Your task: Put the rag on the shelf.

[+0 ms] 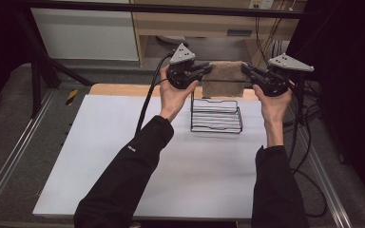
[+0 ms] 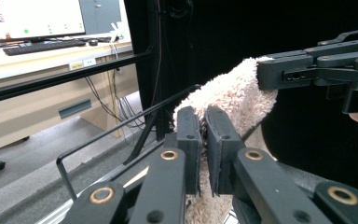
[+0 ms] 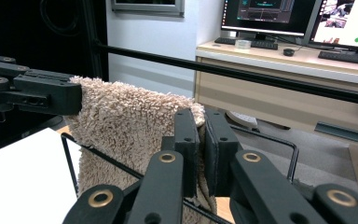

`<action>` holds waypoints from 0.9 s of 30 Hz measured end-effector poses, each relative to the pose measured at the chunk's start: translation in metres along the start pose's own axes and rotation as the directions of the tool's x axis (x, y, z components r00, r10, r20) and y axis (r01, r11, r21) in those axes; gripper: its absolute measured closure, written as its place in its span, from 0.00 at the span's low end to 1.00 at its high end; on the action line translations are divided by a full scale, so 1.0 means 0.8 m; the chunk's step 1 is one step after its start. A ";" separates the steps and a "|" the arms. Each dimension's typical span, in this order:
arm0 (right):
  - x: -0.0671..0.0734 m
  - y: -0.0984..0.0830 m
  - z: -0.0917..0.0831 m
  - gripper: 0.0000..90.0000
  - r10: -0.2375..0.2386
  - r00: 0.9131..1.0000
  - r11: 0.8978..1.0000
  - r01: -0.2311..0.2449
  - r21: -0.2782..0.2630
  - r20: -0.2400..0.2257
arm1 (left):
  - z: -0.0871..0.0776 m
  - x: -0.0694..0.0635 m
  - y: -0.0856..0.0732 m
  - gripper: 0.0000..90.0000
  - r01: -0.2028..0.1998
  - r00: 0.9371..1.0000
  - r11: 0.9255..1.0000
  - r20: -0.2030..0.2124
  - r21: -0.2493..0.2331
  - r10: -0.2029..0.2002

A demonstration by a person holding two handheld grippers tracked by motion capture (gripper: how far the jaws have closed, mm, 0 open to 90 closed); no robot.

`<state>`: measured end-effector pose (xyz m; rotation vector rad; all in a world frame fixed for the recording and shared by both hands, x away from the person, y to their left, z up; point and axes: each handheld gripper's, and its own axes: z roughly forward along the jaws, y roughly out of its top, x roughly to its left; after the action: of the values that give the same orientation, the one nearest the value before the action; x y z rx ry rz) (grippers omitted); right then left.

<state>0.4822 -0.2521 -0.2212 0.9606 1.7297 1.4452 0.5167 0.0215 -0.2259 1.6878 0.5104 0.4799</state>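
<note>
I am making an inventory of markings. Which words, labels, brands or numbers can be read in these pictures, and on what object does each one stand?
No text can be read.
Sleeve mark: a small pale logo, too small to read.
Monitors: screen content blurred.
Yellow label on the desk edge: too blurred to read.
Towel, wire rack, left gripper, right gripper: no markings seen.

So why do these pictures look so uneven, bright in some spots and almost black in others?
High view: the white table is evenly lit, the edges sink into darkness, and the whole picture is soft. Left gripper view: the towel stands pale against black curtain, and the monitor top left glares white. Right gripper view: the towel's pile is crisp, the near black fingers look oversized, and the screens beyond are bright.
</note>
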 end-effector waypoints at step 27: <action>0.007 -0.035 -0.021 0.94 -0.034 0.997 0.999 0.037 0.036 -0.063 | -0.017 -0.018 -0.008 0.82 0.031 0.998 0.996 0.050 0.079 -0.035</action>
<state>0.4615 -0.2588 -0.2466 0.9078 1.8155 1.4394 0.4967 0.0254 -0.2300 1.7588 0.5246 0.3963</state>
